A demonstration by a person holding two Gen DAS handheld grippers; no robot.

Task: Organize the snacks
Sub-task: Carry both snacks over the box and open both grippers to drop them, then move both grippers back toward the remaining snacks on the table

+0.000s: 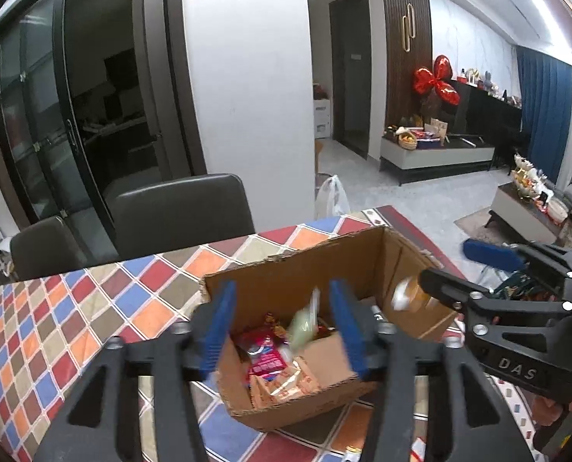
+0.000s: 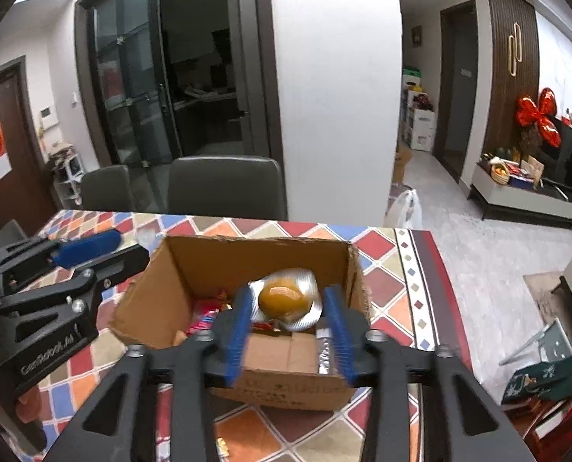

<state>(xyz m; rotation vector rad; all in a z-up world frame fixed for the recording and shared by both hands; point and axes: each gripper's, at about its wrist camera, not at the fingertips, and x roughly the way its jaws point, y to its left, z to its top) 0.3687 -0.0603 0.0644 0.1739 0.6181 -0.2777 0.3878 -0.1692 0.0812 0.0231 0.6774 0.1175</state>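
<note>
We judge we are at the dropping-in step: both claws hang over the open cardboard box (image 2: 247,308) on the patchwork-cloth surface (image 1: 93,308), and two snacks look to be in mid-fall above it.

The right claw (image 2: 290,327) is spread wide and grips nothing. Between its blue fingers (image 2: 236,331), without touching them, is a silver-wrapped packet with an orange dome (image 2: 286,300), over the box's far right part. The packet lies roughly flat, dome up toward the camera, its long axis running across the box from side to side.

The left claw (image 1: 286,327) is equally wide and empty; a blurred pale green packet (image 1: 305,323) stands on end between its fingers, long axis near vertical, over the red packets (image 1: 263,354) inside the box.

Next, we think, both claws should lift away from the box and seek any snacks left outside it.
</note>
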